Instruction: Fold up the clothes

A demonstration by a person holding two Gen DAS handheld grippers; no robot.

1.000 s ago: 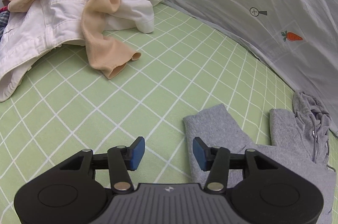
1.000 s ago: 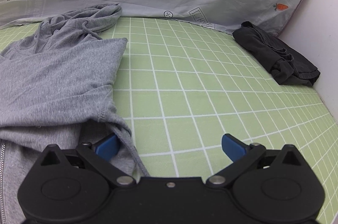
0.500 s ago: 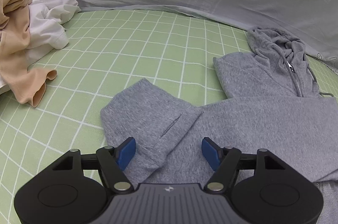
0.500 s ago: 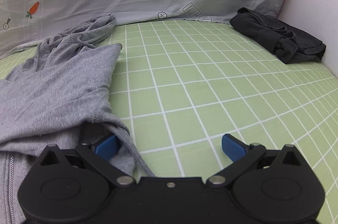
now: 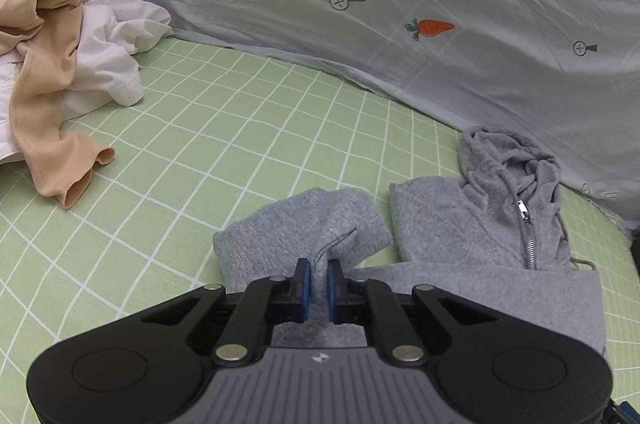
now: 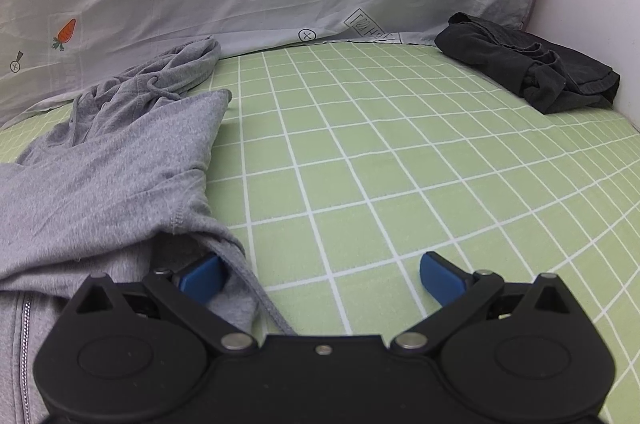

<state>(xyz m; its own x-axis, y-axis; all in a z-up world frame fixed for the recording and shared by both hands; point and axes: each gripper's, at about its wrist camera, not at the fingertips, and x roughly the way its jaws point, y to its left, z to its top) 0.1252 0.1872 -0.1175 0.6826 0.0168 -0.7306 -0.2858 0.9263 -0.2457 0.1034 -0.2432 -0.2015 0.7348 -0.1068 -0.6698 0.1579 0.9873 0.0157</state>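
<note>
Left wrist view: upper left, a clothes pile (image 5: 60, 64). Lower centre, the left gripper (image 5: 317, 280) is nearly closed, pinching a ridge of the grey hoodie's (image 5: 472, 248) sleeve (image 5: 304, 228). The thin pinch could slip when lifted. Right wrist view: the right gripper (image 6: 320, 274) gapes wide at lower centre, holding nothing; the drawstring (image 6: 260, 296) across it could snag.
</note>
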